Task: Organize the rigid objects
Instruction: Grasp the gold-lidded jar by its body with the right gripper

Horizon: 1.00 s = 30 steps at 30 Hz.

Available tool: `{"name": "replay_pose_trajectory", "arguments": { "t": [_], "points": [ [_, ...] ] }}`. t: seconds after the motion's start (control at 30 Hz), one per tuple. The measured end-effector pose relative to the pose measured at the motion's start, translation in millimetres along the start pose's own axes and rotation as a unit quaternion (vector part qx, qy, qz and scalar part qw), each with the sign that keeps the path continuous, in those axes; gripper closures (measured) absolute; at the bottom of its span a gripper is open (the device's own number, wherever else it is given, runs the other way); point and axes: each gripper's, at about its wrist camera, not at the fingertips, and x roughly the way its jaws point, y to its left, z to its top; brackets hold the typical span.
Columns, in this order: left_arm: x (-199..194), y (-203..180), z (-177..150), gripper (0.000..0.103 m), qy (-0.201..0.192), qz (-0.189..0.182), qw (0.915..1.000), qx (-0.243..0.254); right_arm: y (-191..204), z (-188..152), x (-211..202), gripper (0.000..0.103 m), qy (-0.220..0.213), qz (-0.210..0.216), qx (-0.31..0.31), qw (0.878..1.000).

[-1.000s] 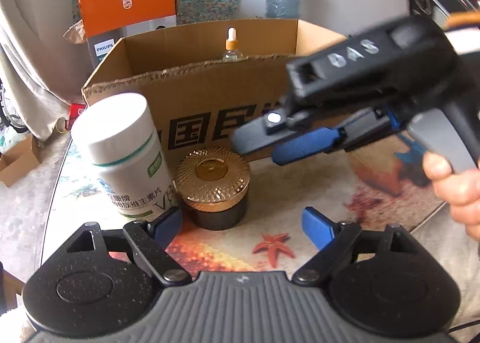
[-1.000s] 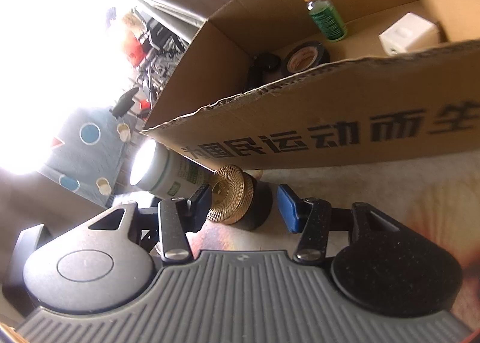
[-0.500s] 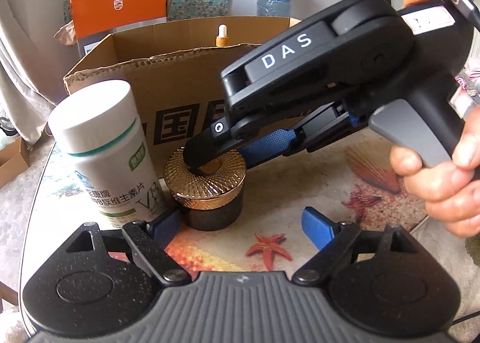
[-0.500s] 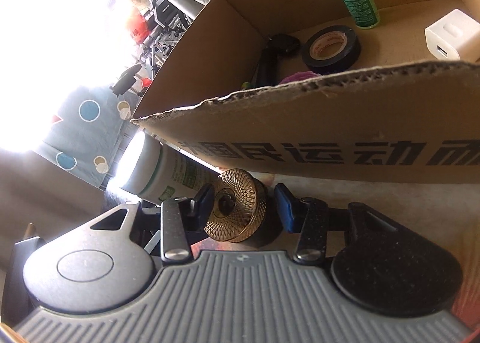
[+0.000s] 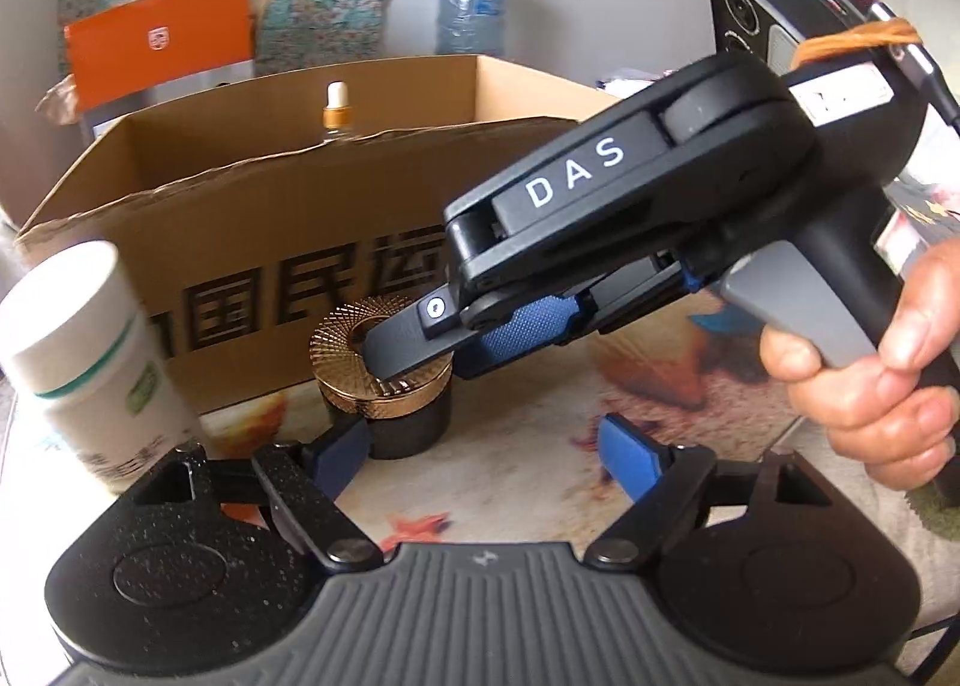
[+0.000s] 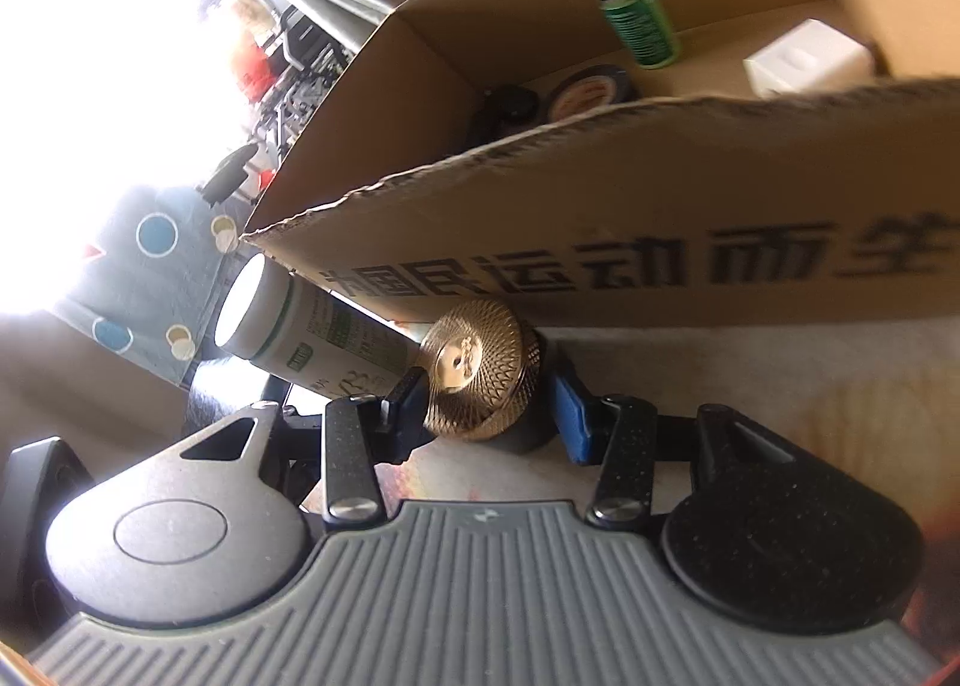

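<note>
Before the cardboard box (image 6: 660,218), right hand-held gripper (image 6: 489,395) pinches the upright gold-lidded jar (image 6: 480,374).

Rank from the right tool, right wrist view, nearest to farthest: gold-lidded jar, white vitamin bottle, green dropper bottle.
1. Gold-lidded jar: between the right tool's fingers, in front of the cardboard box.
2. White vitamin bottle: just left of the jar, outside the box.
3. Green dropper bottle: inside the box, far wall.
</note>
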Motion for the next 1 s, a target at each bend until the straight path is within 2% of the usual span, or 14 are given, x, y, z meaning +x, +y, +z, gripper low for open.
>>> {"name": "replay_pose_trajectory", "arguments": {
  "t": [0.1, 0.27, 0.37, 0.43, 0.6, 1.0],
  "points": [
    [0, -2, 2, 0.021, -0.001, 0.009, 1.0, -0.004, -10, -3, -10, 0.058, -0.012, 0.0, 0.017, 1.0],
    [1, 7, 6, 0.024, 0.004, 0.043, 0.9986, -0.028, -20, -1, -17, 0.058, -0.029, 0.004, 0.034, 0.999],
    [7, 14, 12, 0.033, 0.016, 0.055, 0.9975, -0.042, -22, 4, -12, 0.058, -0.032, 0.007, 0.036, 0.999],
    [11, 18, 15, 0.041, 0.016, 0.048, 0.9974, -0.051, -23, 6, -7, 0.058, -0.032, 0.01, 0.037, 0.999],
    [15, 20, 20, 0.04, 0.021, 0.043, 0.9974, -0.054, -19, 6, 0, 0.057, -0.027, 0.008, 0.035, 0.999],
    [17, -9, 21, 0.04, 0.031, 0.0, 0.9989, -0.036, -37, -13, -32, 0.057, -0.043, -0.008, 0.072, 0.996]
  ]
}}
